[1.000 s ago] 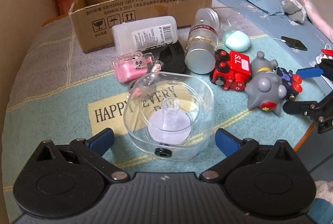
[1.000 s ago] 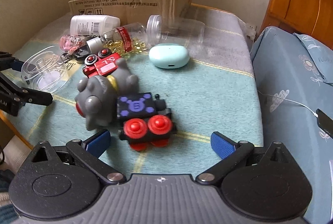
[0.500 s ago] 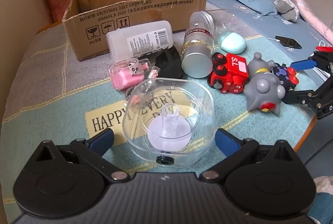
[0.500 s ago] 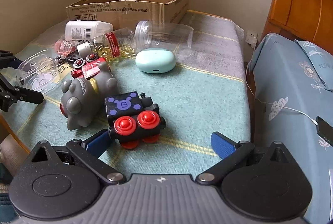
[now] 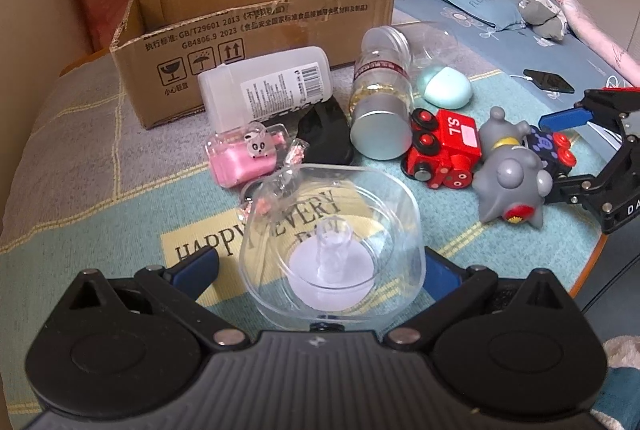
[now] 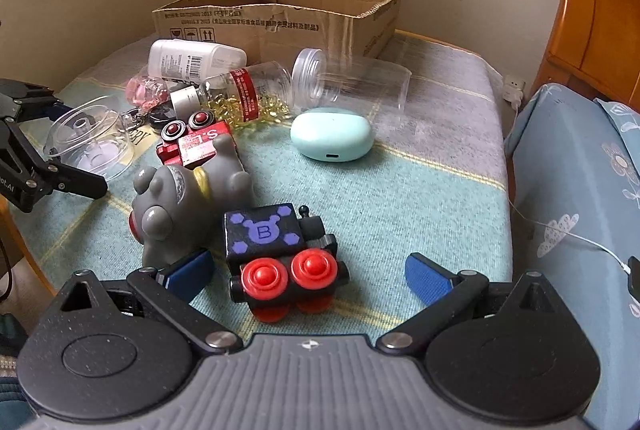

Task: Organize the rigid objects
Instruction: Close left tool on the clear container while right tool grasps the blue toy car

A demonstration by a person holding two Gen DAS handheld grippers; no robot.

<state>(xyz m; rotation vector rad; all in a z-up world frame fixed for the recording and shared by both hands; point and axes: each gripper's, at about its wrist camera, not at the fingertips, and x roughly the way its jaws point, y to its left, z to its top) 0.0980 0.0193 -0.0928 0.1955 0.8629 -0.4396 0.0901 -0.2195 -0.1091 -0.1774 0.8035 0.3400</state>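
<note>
Both tongs gape, left gripper (image 5: 320, 264) around a clear plastic bowl (image 5: 334, 250), right gripper (image 6: 308, 272) around a black "B" train (image 6: 280, 254) on "HAPPY EVERY" cloth (image 5: 224, 242).

On the teal-and-grey checked blanket (image 5: 80, 198), the open brown cardboard box (image 5: 256, 30) stands at the back. Before it lie the white plastic labelled bottle (image 5: 268, 86) and, to its right, the clear capsule-filled bottle with metal cap (image 5: 380, 110). The red wooden toy train (image 5: 444, 146) lies before that bottle, with the grey rubber animal toy (image 5: 508, 174) touching its right. The clear plastic bowl (image 5: 336, 238) sits nearest, between the left gripper (image 5: 320, 268) fingers.
</note>
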